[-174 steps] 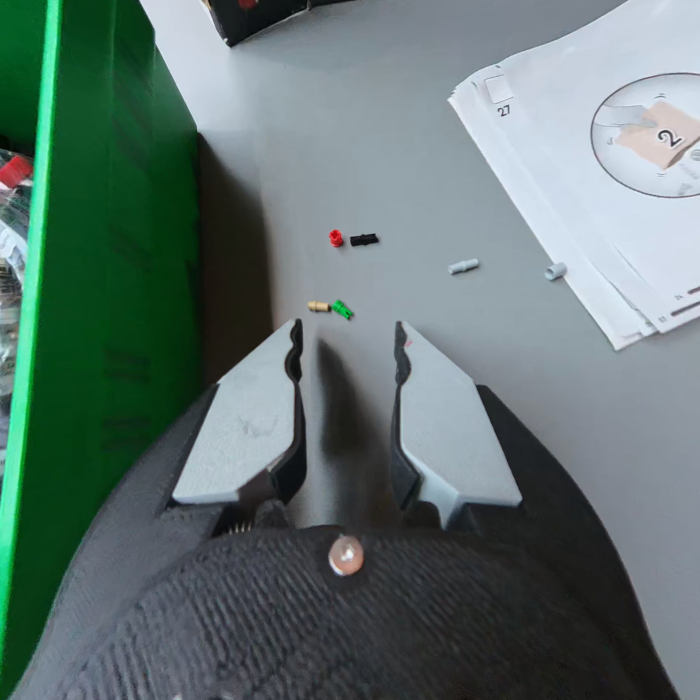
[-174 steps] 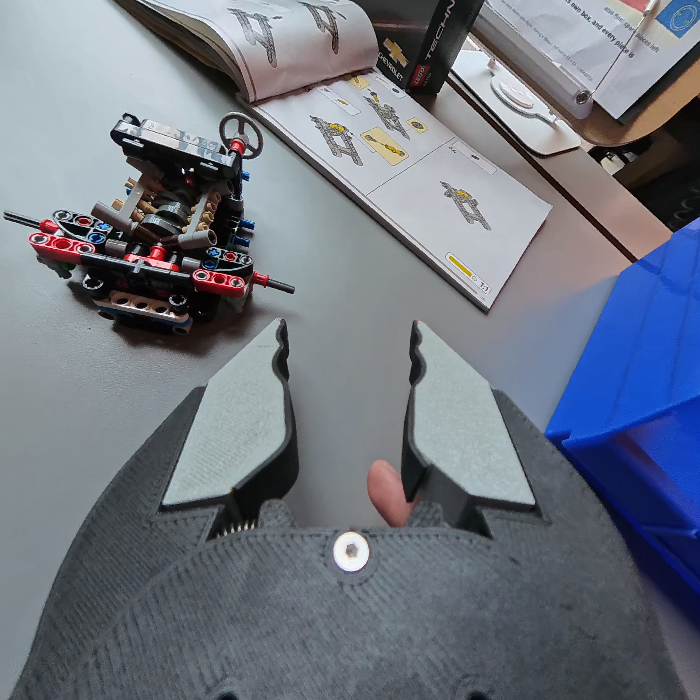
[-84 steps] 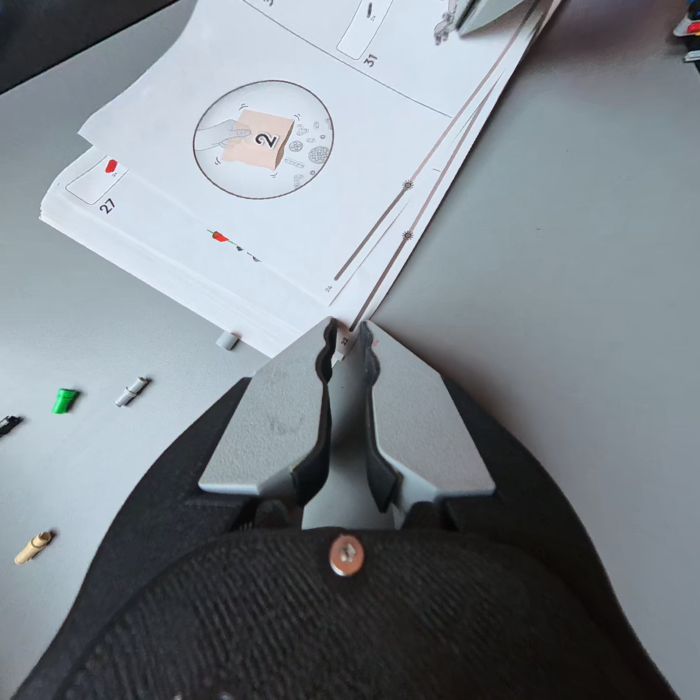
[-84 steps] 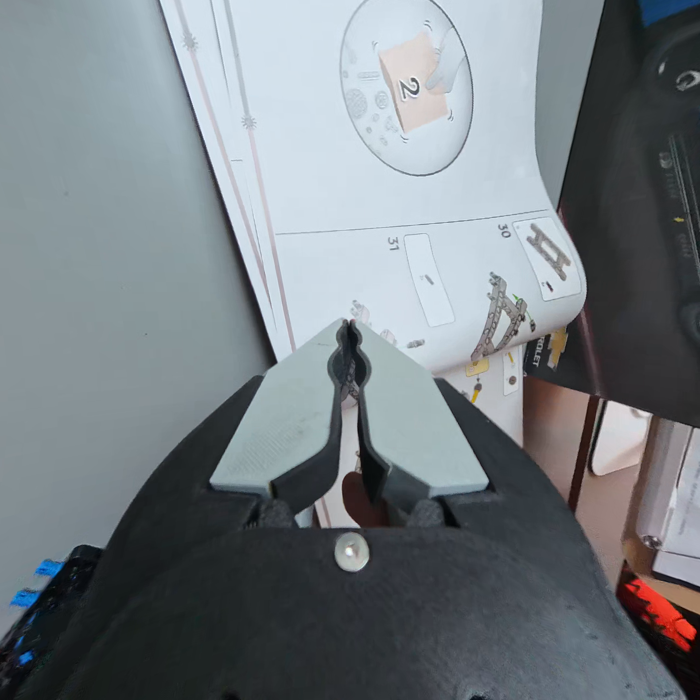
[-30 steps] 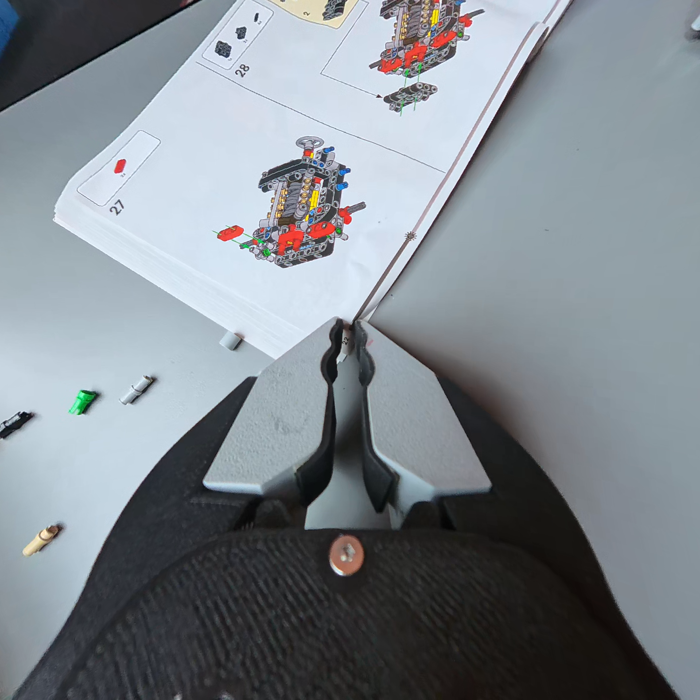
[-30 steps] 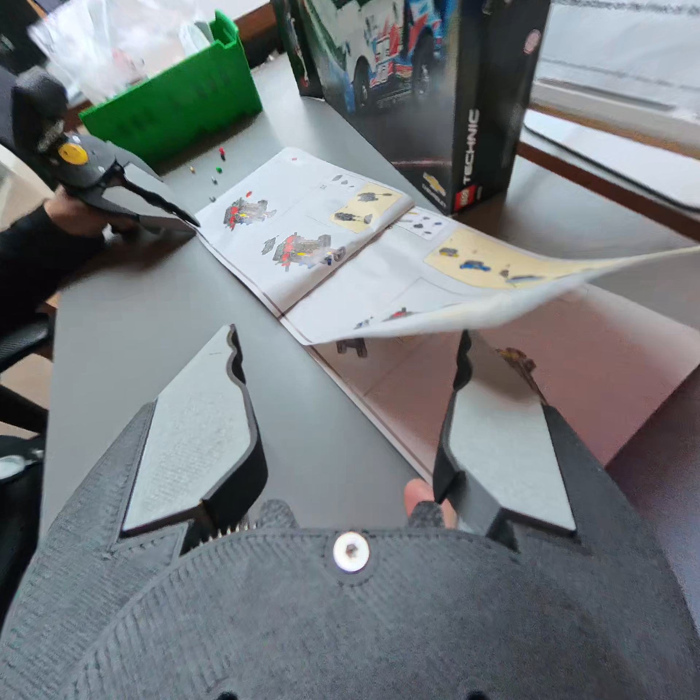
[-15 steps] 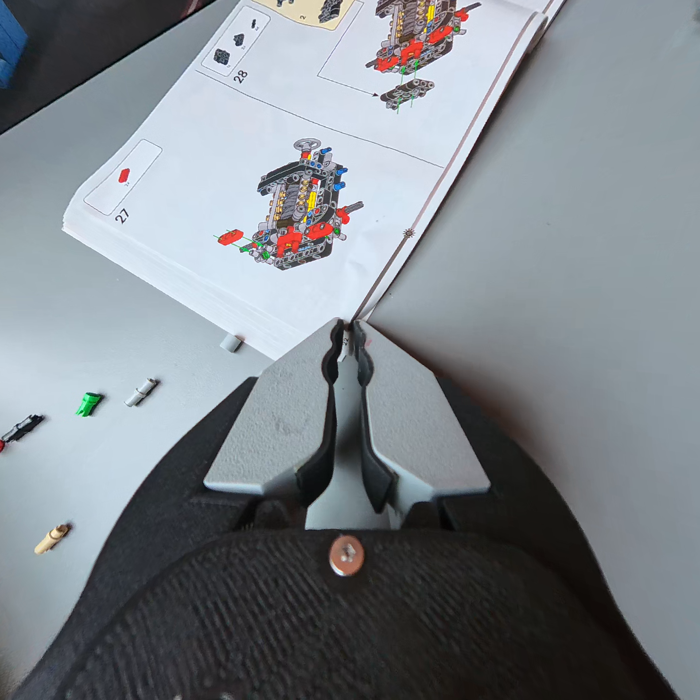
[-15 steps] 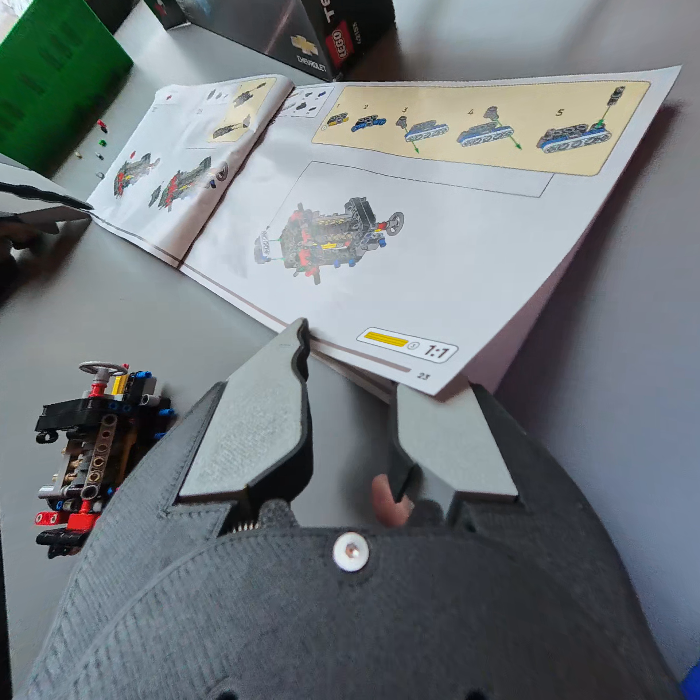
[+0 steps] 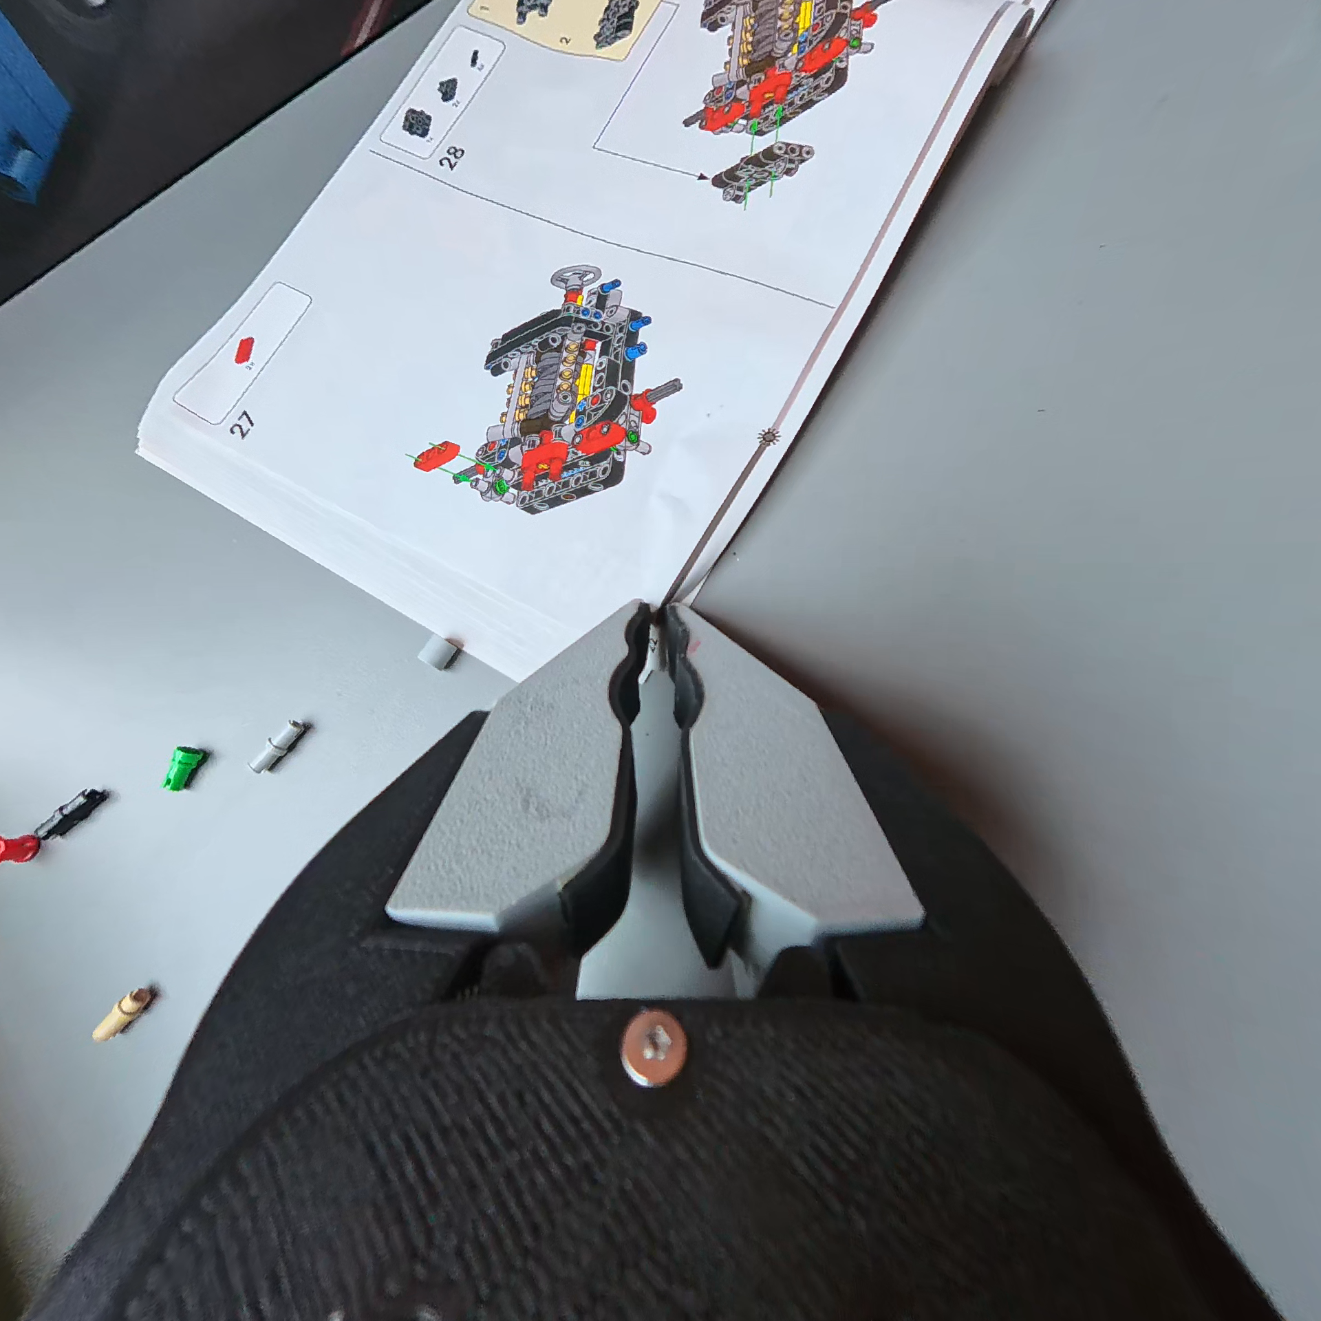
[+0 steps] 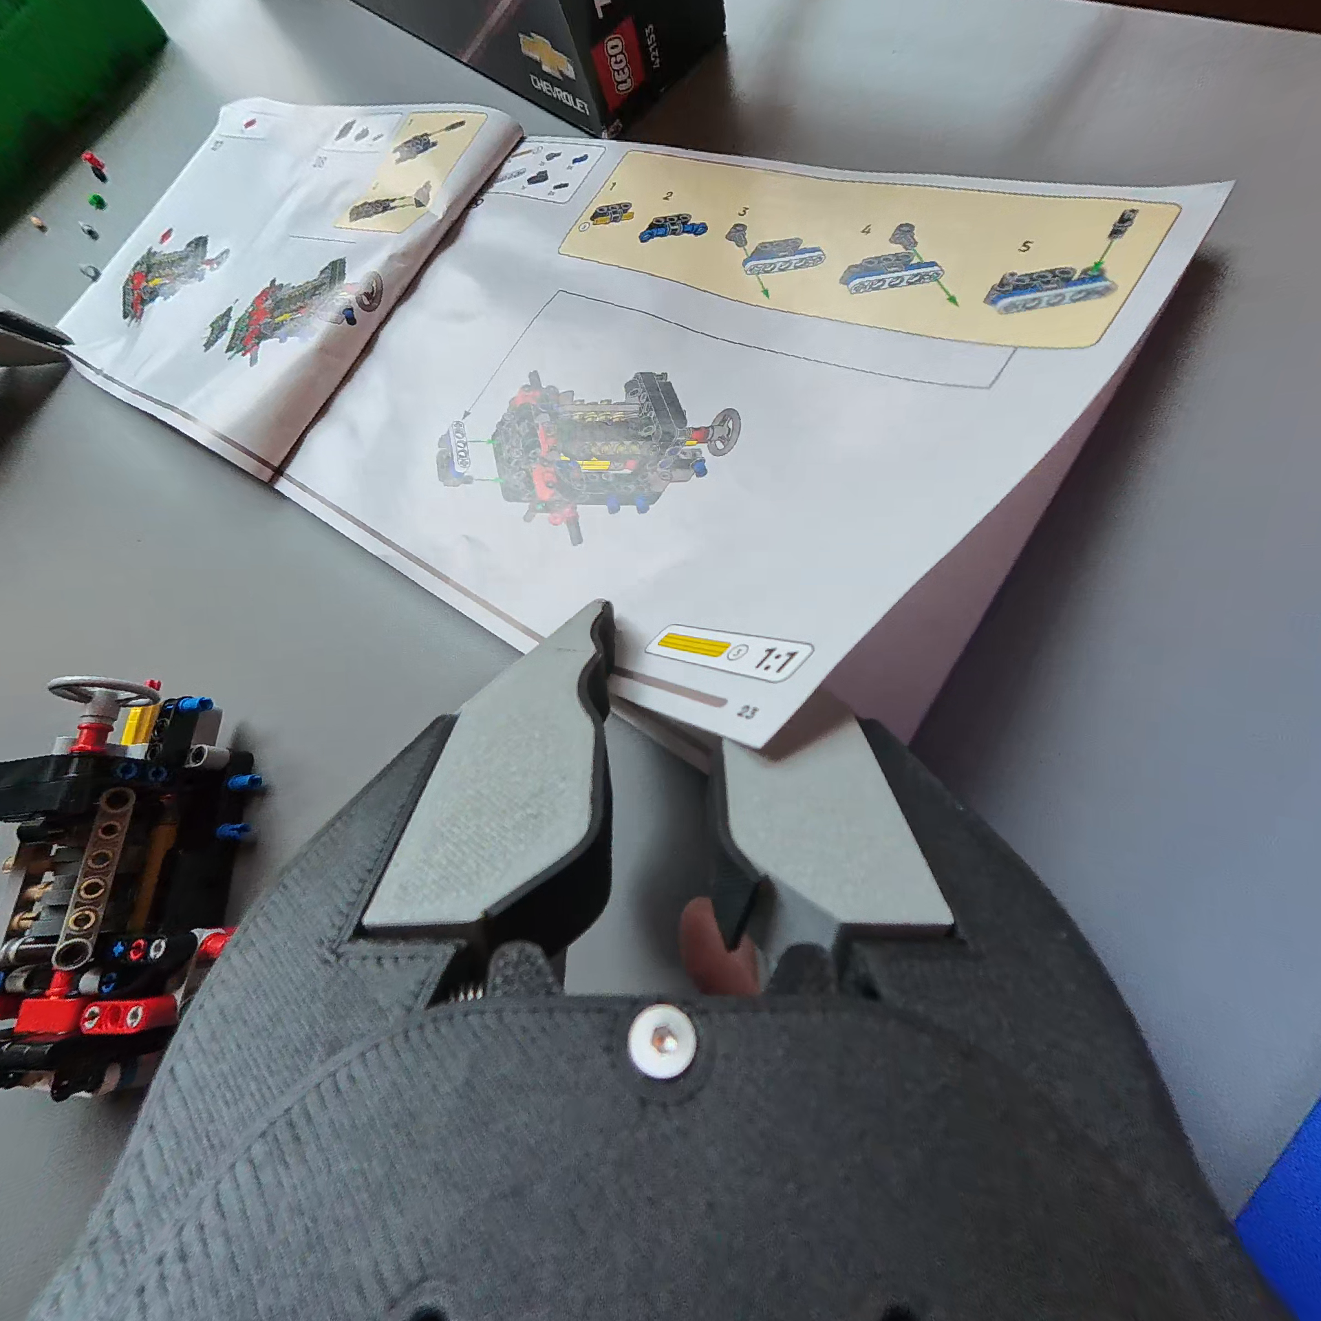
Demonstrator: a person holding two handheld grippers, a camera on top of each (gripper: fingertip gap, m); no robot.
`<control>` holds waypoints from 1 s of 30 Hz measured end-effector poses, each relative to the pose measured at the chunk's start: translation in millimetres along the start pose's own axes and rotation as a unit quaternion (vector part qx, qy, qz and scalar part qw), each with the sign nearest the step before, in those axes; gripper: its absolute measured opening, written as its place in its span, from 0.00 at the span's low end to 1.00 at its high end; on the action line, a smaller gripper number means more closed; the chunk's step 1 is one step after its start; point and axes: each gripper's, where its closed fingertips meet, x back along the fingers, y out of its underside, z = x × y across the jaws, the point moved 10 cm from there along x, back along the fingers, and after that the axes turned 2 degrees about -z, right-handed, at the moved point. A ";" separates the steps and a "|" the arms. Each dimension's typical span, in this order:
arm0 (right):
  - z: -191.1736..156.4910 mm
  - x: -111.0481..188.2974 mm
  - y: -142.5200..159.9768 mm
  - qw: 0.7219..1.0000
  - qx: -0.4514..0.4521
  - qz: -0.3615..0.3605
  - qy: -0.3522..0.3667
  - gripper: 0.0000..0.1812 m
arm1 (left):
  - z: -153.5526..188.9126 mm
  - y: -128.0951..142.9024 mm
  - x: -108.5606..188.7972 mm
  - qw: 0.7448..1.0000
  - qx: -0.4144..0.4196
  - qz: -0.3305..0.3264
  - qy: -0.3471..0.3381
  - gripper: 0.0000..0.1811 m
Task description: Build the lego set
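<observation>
The open instruction booklet [image 9: 500, 322] lies on the grey table. My left gripper [image 9: 654, 623] is shut on the near corner of its left page. In the right wrist view the booklet [image 10: 715, 429] lies spread open. My right gripper [image 10: 647, 643] straddles the right page's near corner, with the left finger [image 10: 515, 786] above the paper and the right fingertip hidden under it. A gap shows between the fingers. The part-built black and red Lego model [image 10: 107, 879] with a grey steering wheel stands left of the right gripper. The left gripper [image 10: 28, 336] shows at the far left edge.
Small loose parts lie left of the left gripper: a grey bush [image 9: 439, 652], light grey pin [image 9: 279, 745], green pin [image 9: 184, 768], black pin [image 9: 71, 813], red piece [image 9: 18, 847] and tan pin [image 9: 123, 1011]. A black set box [image 10: 572, 57], green bin [image 10: 64, 71] and blue bin [image 10: 1287, 1215] ring the booklet. My right fingertips sit around 40 cm from my left ones.
A page was turned over and now lies flat on the right. My right gripper went from wide open to narrowed around that page's corner. My left gripper kept its hold on the left corner.
</observation>
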 end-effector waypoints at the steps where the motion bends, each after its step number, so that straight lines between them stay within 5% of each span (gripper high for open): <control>1: 0.0 0.0 0.1 1.000 0.001 0.000 0.001 0.11 | 0.4 -0.1 -0.1 1.000 -0.002 0.000 -0.002 0.01; 30: 3.4 -0.1 0.3 1.000 -0.014 0.001 -0.004 0.07 | 3.3 -0.2 -0.1 1.000 -0.025 0.001 -0.015 0.00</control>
